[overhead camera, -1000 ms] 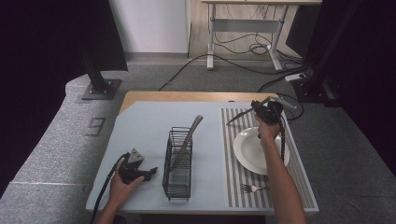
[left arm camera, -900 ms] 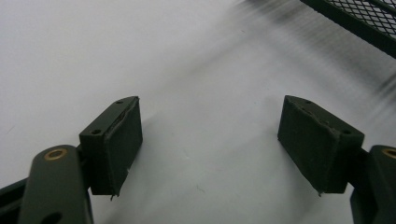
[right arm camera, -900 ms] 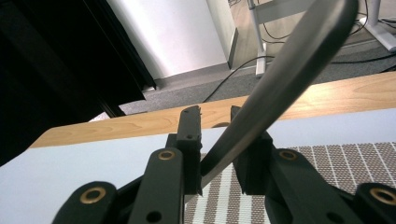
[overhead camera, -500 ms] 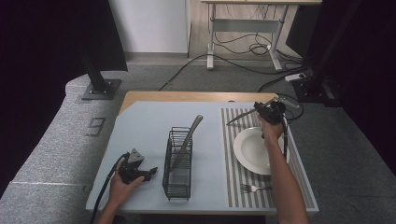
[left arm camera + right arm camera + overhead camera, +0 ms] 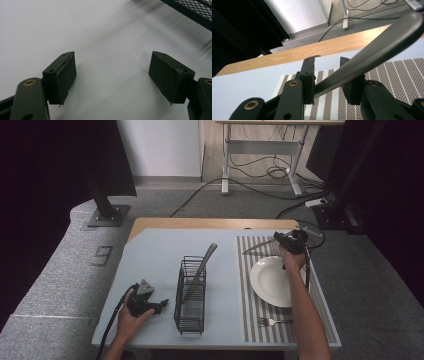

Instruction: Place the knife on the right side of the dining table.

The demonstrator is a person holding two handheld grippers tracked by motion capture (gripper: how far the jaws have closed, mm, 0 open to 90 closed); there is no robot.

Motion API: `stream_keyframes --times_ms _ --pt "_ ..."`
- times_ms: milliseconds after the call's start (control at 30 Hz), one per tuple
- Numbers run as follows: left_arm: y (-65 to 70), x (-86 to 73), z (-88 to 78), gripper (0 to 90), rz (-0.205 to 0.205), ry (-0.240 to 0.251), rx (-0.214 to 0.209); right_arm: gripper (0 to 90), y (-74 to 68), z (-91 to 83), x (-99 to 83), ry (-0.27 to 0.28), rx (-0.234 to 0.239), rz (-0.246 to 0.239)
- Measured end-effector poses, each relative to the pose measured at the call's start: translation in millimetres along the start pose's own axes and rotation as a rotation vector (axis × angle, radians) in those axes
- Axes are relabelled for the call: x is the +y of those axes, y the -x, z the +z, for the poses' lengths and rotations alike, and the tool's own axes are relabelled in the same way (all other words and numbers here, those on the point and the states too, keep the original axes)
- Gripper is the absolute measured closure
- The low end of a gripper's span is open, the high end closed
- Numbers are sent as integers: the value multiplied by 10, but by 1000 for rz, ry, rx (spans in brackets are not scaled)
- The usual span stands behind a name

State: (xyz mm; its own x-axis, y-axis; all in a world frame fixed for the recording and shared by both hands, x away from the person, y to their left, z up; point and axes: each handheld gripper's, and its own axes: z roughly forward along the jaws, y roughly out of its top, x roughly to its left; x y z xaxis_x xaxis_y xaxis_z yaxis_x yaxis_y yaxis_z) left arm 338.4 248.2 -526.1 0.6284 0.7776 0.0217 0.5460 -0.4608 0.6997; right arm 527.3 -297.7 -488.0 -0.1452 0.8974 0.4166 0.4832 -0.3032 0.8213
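R gripper [image 5: 284, 241] lowered w/ knife [image 5: 257, 246], fingers just opening.

A dim room around a pale work table

Grey carpet [image 5: 380, 285] covers the floor. A white wall [image 5: 160, 145] stands at the back, with a metal-legged desk [image 5: 260, 147] to its right and black cables [image 5: 260, 170] looped beneath it. Dark panels [image 5: 45, 175] close in both sides. A power strip [image 5: 318, 202] lies on the carpet near the right stand.
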Motion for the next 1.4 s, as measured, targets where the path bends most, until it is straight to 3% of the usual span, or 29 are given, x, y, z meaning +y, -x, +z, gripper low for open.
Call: stream_keyframes --times_ms 467,1067,1400 --pt "0 0 0 214 -1 0 0 615 85 18 -21 -31 -19 4" --pt "0 0 1 214 -2 0 -1 562 262 32 -45 -92 -26 51" --pt "7 -1 -2 214 3 2 4 516 318 40 -34 -133 -34 36"
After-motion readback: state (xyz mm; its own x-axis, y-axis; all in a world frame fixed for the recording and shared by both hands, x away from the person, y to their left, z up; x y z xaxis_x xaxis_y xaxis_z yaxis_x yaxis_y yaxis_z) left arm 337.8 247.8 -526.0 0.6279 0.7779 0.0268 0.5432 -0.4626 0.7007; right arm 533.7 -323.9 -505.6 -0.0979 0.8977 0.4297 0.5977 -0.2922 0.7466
